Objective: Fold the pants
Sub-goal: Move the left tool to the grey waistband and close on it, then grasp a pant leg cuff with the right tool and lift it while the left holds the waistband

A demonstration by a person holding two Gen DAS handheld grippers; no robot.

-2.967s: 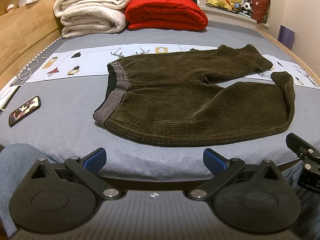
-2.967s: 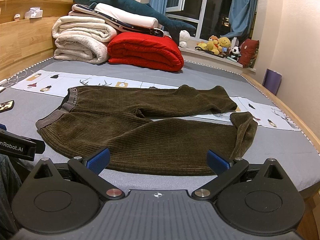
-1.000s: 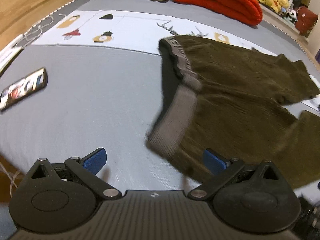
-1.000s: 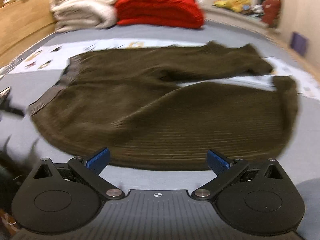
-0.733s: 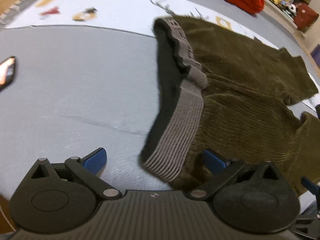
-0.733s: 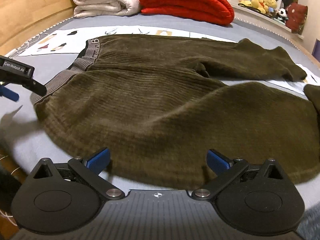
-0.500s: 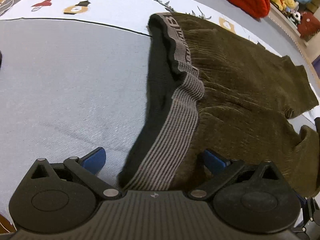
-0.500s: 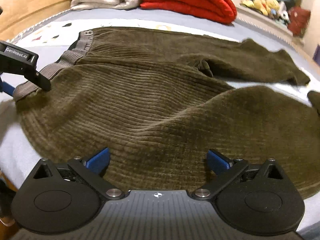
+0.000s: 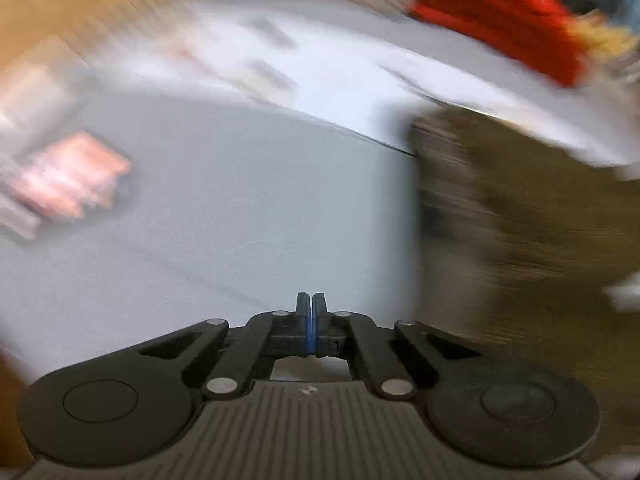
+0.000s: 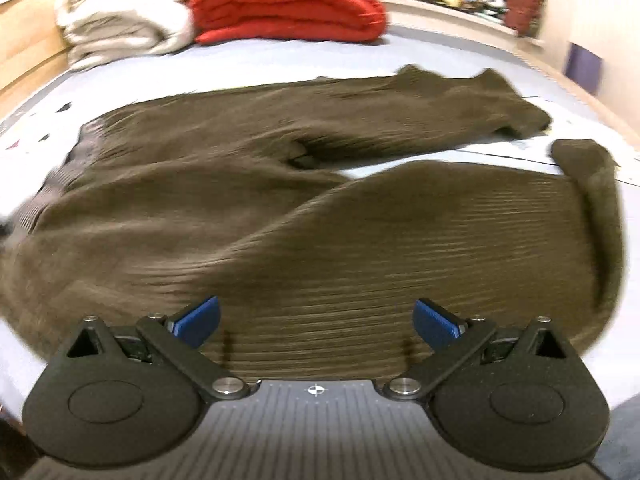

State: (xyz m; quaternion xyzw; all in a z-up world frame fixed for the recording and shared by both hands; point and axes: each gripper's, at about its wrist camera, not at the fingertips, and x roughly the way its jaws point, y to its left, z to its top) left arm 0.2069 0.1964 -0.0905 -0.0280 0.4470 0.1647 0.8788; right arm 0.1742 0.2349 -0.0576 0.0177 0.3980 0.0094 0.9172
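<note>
- Spread across a grey bed (image 10: 460, 60), a pair of dark olive corduroy pants (image 10: 280, 208) lies flat, its grey ribbed waistband (image 10: 52, 184) toward the left of the right wrist view and both legs reaching to the right.
- Nearest the camera, one leg ends in a cuff turned back on itself at the far right.
- Just above the near edge of that leg hovers the right tool (image 10: 316, 318), its blue pads (image 10: 200, 316) set wide apart and pressing on nothing.
- Over bare grey sheet sits the left tool (image 9: 311, 312), its jaws having just snapped closed; the pads meet with no cloth between them.
- Heavy blur smears the left wrist view, where the pants (image 9: 520, 220) fill the right side, apart from the closed tips.
- At the head of the bed rest a folded red quilt (image 10: 288, 4) and a cream blanket (image 10: 120, 20), side by side.
- A blurred pinkish object (image 9: 68, 180) lies on the sheet at the left; what it is cannot be told.
</note>
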